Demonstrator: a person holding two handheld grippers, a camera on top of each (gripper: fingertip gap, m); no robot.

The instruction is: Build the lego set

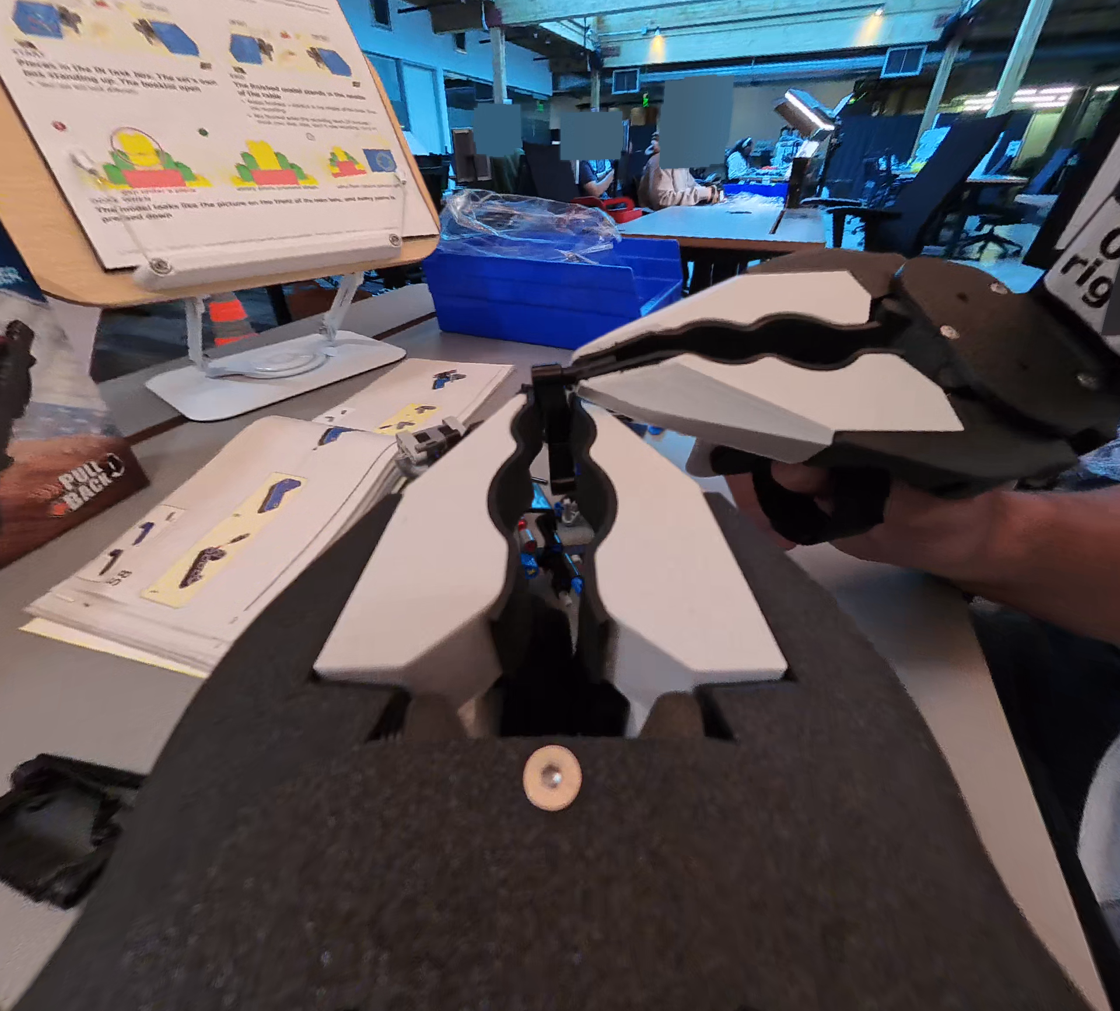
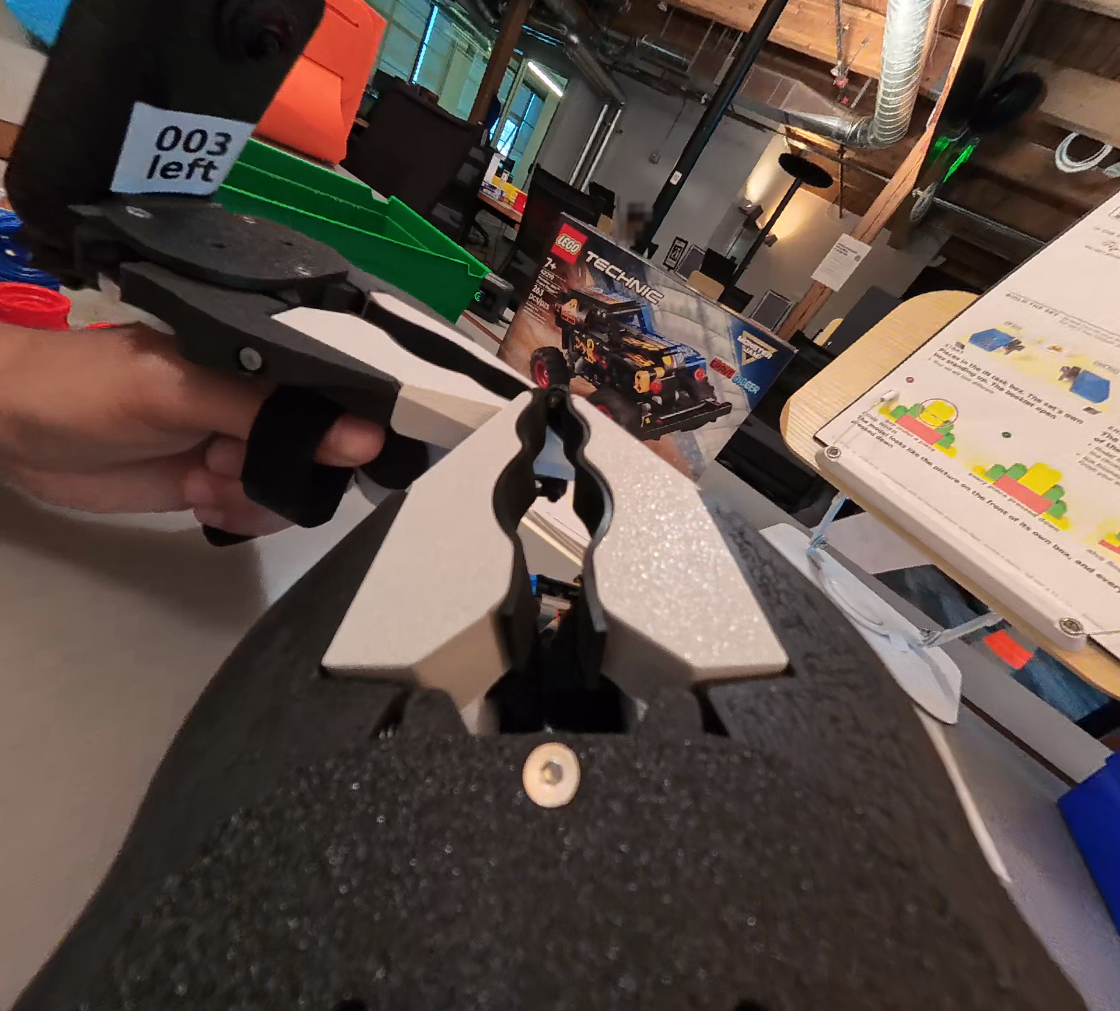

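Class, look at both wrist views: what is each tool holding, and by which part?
Both tools pinch one black lego piece: the left tool grips its long body, the right tool its upper end.

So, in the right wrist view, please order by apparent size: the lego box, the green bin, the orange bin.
1. lego box, clearly largest.
2. green bin and orange bin look similar; both are partly hidden and farther back, so no ranking.

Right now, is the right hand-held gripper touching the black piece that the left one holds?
Touching. In the left wrist view, the right hand-held gripper pinches the top of the black piece held by the left hand-held gripper.
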